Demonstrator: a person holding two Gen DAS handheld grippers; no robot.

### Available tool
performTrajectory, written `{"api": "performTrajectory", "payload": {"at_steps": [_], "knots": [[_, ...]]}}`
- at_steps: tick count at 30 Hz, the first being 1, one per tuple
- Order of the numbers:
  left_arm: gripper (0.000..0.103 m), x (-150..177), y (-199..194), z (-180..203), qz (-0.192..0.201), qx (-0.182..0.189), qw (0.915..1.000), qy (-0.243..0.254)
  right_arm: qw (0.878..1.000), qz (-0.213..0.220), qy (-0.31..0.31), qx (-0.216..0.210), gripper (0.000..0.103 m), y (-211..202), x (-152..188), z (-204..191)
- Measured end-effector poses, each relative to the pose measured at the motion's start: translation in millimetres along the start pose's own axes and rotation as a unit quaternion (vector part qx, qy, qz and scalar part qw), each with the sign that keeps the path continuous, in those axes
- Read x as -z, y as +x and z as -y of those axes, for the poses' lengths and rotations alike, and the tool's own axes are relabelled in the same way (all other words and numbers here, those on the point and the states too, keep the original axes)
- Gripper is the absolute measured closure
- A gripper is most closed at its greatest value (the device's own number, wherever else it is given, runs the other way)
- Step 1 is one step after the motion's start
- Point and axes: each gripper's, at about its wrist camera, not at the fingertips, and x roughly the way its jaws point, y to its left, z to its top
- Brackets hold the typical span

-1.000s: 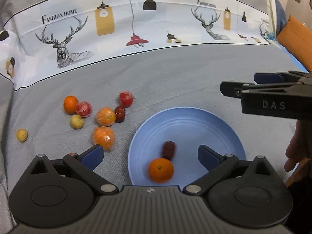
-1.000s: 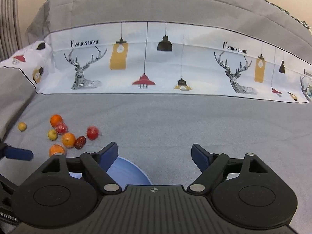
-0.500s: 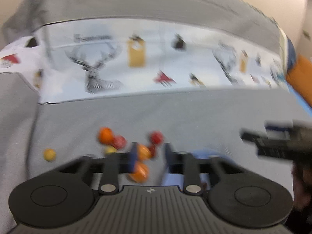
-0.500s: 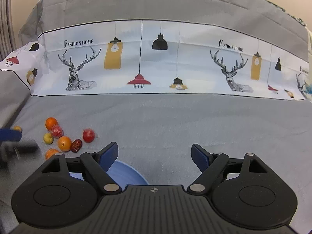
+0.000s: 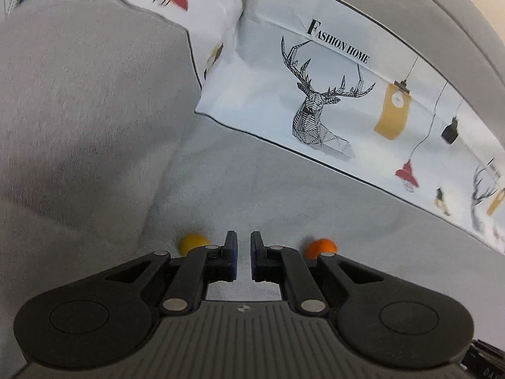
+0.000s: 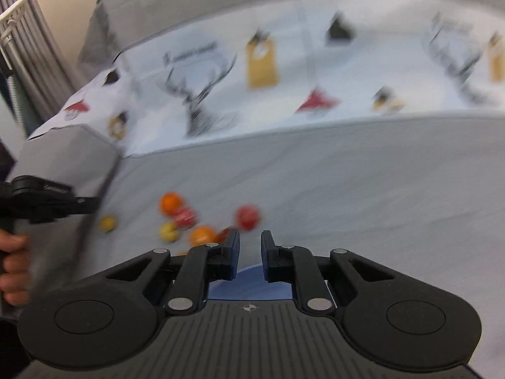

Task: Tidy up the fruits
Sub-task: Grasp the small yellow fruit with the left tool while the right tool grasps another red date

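While both jaws sit nearly together, empty | left gripper (image 5: 243,257) between yellow fruit (image 5: 193,242) and orange (image 5: 319,247) — may knock either rolling | right gripper (image 6: 250,254) blurred — aim uncertain.

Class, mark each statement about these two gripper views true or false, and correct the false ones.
1. The left gripper grips an orange fruit. False: nothing sits between its nearly closed fingers.
2. A small yellow fruit lies left of the left gripper's fingers. True.
3. The blue plate shows below the right gripper. True.
4. The loose fruits lie on a wooden table. False: they lie on grey fabric.
5. A deer print is on the white cloth. True.
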Motion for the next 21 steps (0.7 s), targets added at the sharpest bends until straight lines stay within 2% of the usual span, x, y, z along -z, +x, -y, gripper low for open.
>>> {"api": "performTrajectory", "payload": {"at_steps": [2, 5, 8, 10, 11, 13, 15, 17, 21], "knots": [[0.091, -0.3, 0.5, 6.0, 0.005, -0.01, 0.9998, 0.015, 1.0, -0.018, 0.025, -0.005, 0.086, 20.8, -4.7, -2.8], [0.087, 0.6, 3.5, 4.0, 0.004, -0.018, 0.9998, 0.012, 0.998, -0.036, 0.06, -0.002, 0.084, 48.3, -9.5, -3.2], [0.087, 0.1, 11.6, -3.9, 0.001, -0.03, 0.9995, 0.002, 0.996, -0.047, 0.076, 0.018, 0.083, 71.1, -13.8, -4.9], [0.08, -1.1, 16.9, -9.8, -0.001, -0.039, 0.9992, -0.009, 0.994, -0.055, 0.084, 0.031, 0.083, 84.4, -15.5, -3.4], [0.075, -2.5, 20.3, -12.0, -0.005, -0.043, 0.999, -0.013, 0.994, -0.059, 0.085, 0.033, 0.083, 89.6, -16.0, -3.1], [0.073, -4.2, 27.1, -15.7, -0.014, -0.05, 0.9985, -0.018, 0.993, -0.071, 0.084, 0.031, 0.083, 98.4, -16.4, -1.9], [0.068, -5.2, 33.6, -17.6, -0.022, -0.058, 0.9979, -0.019, 0.994, -0.079, 0.073, 0.033, 0.077, 105.6, -16.9, -4.4], [0.062, -4.9, 41.8, -15.8, -0.033, -0.063, 0.9974, -0.012, 0.994, -0.083, 0.058, 0.04, 0.072, 110.4, -18.4, -8.7], [0.058, -1.8, 55.6, -7.7, -0.051, -0.079, 0.9954, 0.017, 0.994, -0.09, 0.036, 0.047, 0.071, 116.2, -19.8, -17.5]]}}
